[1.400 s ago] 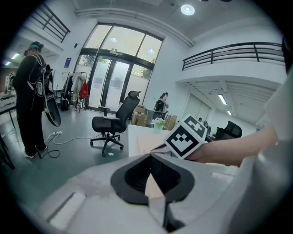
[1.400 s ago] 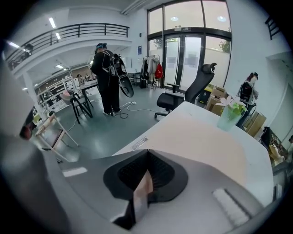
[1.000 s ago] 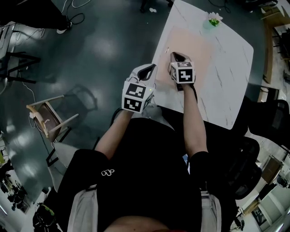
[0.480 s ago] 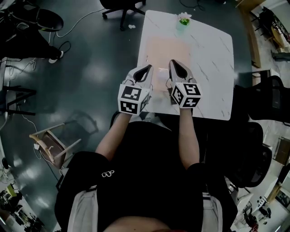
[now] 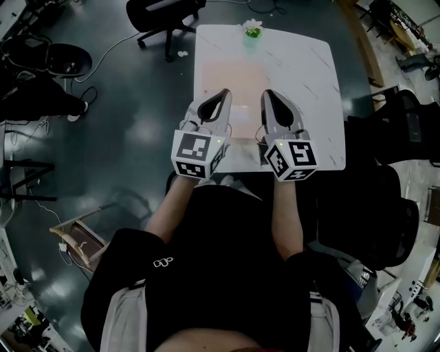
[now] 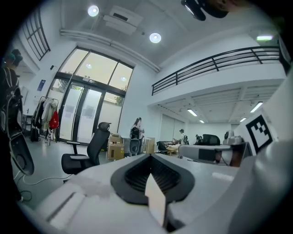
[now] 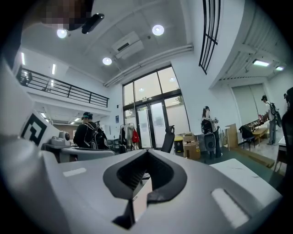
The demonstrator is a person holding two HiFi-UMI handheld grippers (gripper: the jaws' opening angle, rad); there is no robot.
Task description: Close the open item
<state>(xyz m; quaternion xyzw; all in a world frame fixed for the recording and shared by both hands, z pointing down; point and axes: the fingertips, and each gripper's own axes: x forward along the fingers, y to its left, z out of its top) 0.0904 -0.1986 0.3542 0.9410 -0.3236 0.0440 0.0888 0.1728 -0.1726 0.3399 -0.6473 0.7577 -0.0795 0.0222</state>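
In the head view a white marble table [image 5: 313, 75] carries a pale pink mat [image 5: 227, 75]. Both grippers hover side by side over the table's near edge, pointing away from the person. My left gripper [image 5: 225, 93] has its jaws together and holds nothing. So does my right gripper [image 5: 267, 95]. Between them a small pale thing [image 5: 240, 124] lies on the mat; what it is I cannot tell. The left gripper view shows closed jaws [image 6: 151, 157] aimed level into the room, and the right gripper view shows the same [image 7: 146, 154]. No open item shows clearly.
A small green plant [image 5: 251, 29] stands at the table's far edge. A black office chair [image 5: 161, 10] is beyond the far left corner, another black chair [image 5: 375, 199] at the right. Cables and a wooden chair [image 5: 79, 240] lie on the dark floor at left.
Both grippers have drawn back from the mat toward the table's near edge and now sit level with each other. The head camera has swung, so the table looks square-on.
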